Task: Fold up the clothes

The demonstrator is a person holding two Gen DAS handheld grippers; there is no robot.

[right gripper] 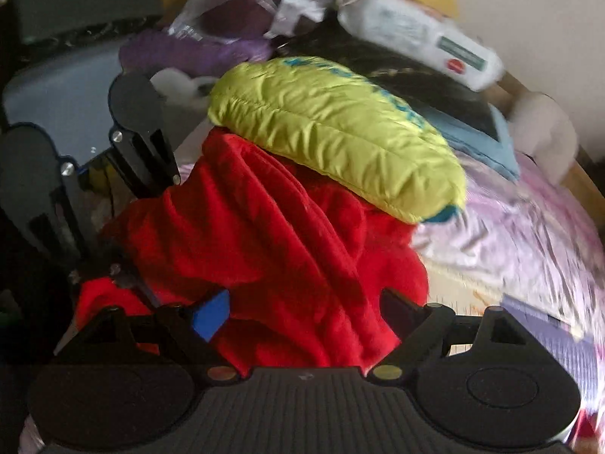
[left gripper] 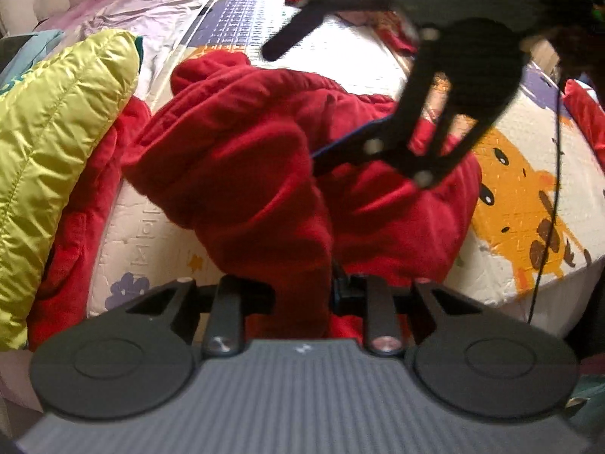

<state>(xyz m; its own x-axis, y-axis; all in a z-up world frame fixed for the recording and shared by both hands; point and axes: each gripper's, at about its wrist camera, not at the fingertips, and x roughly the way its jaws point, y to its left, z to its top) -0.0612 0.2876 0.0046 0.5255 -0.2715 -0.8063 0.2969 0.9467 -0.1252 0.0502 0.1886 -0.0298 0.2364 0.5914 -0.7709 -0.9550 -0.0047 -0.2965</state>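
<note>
A red fleece garment lies bunched on the bed. My left gripper is shut on a fold of it, and the cloth rises from between the narrow jaws. In the right wrist view the same garment spreads under my right gripper, which is open; its blue-padded finger and the other finger stand wide apart and do not press the cloth. The left gripper shows at the left, pinching the red edge. Seen from the left wrist, the right gripper hovers blurred above the garment.
A yellow-green puffy jacket rests partly on the red cloth at the left. The bed has a white mat with an orange cartoon animal and a lilac sheet. A white wipes pack and folded blue cloth lie behind.
</note>
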